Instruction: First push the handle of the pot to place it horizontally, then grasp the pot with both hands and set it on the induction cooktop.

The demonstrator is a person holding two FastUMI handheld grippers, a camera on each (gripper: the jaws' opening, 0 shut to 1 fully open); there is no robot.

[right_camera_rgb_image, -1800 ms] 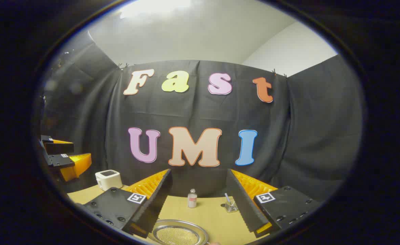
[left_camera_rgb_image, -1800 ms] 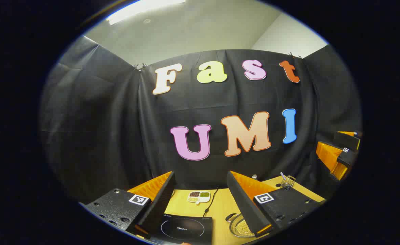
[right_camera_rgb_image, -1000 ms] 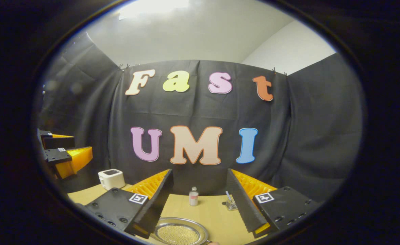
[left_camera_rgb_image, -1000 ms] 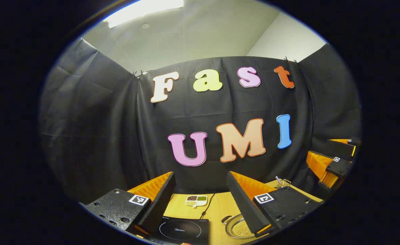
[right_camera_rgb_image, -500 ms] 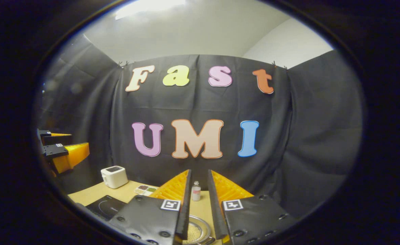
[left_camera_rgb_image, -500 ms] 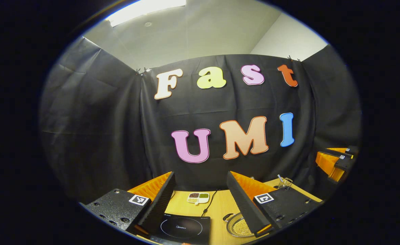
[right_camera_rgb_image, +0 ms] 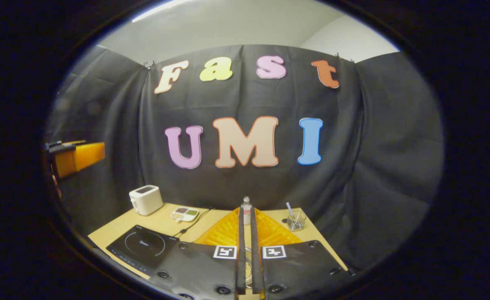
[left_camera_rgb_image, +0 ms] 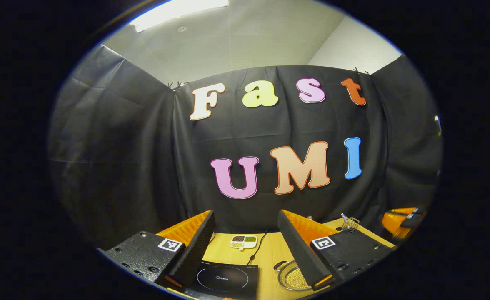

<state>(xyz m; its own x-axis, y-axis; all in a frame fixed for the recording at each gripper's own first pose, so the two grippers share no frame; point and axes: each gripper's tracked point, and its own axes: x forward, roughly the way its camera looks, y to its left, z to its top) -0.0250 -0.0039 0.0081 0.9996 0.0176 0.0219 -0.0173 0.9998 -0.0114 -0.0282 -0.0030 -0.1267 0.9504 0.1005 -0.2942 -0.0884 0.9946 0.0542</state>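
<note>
The left gripper [left_camera_rgb_image: 245,246] hangs over the light wooden table [left_camera_rgb_image: 270,254] with its fingers spread wide. The black induction cooktop [left_camera_rgb_image: 224,280] sits between them, cut off at the bottom. The round steel pot with mesh inside [left_camera_rgb_image: 291,277] is beside it, half hidden behind a finger. The right gripper [right_camera_rgb_image: 246,254] is nearly closed, just a sliver of gap, covering most of the pot.
</note>
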